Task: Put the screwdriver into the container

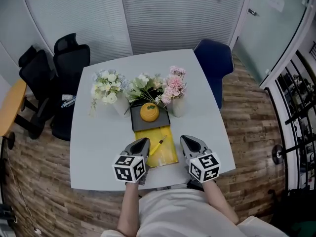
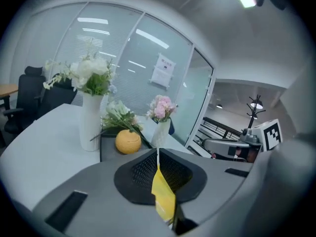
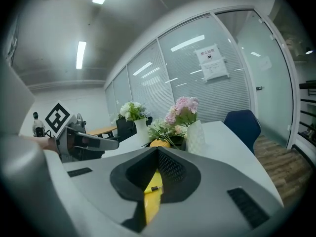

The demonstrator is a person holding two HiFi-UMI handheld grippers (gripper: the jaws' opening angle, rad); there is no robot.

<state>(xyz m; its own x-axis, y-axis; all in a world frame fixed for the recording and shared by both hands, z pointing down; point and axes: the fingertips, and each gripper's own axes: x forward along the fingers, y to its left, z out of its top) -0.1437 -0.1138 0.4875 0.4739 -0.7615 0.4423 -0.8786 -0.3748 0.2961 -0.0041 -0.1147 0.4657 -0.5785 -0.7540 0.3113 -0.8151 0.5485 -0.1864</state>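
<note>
While my left claw (image 1: 144, 141) and right claw (image 1: 185, 140) both hover with their jaws pressed together on nothing, the screwdriver (image 1: 159, 146) lies between them on a yellow sheet (image 1: 168, 157), just in front of the dark container (image 1: 138, 125) that already holds an orange ball (image 1: 149, 112). My worry is the pickup. The tool is thin and lies flat, so if I open too little or come down off its line, I judge the jaws could nip the sheet with it, or roll the screwdriver toward the table (image 1: 98, 147) edge near me. On the carry forward, a high swing could clip the flower vases (image 1: 177, 106) crowding the container's far side, and the ball leaves little bare floor to drop into. The head view gives me the whole layout and the tool's slant, but it cannot show how tightly my pads meet. The right gripper view does, and through the slit under its jaws I catch a short bit of the screwdriver against yellow. The left gripper view shows only yellow there, no tool.
</note>
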